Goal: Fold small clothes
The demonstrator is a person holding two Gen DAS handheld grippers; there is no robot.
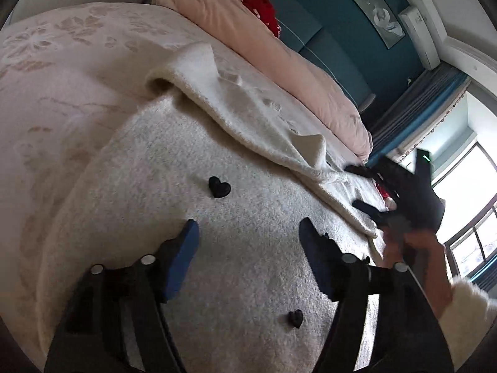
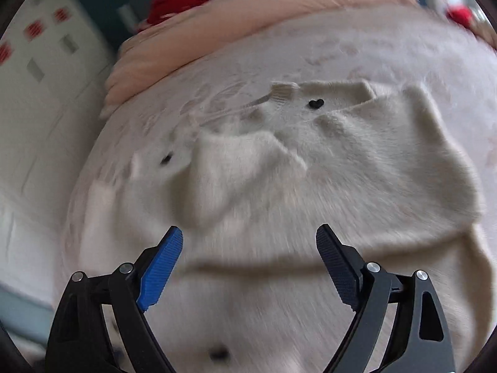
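Observation:
A fluffy cream cardigan (image 1: 192, 168) with black heart buttons (image 1: 219, 187) lies on the bed; it also fills the right wrist view (image 2: 357, 168). One side is folded over the body (image 1: 248, 108), and a sleeve lies folded across the front (image 2: 236, 168). My left gripper (image 1: 248, 227) is open and empty, just above the cardigan's body. My right gripper (image 2: 248, 233) is open and empty above the cardigan's lower part; in the left wrist view it shows at the right (image 1: 360, 186) by the folded edge.
The bed (image 1: 46, 99) has a pale floral cover. A pink duvet (image 1: 279, 56) and something red (image 1: 264, 9) lie along the far side. A teal headboard (image 1: 341, 31) and a window (image 1: 472, 211) are behind. A white wardrobe (image 2: 37, 118) stands left.

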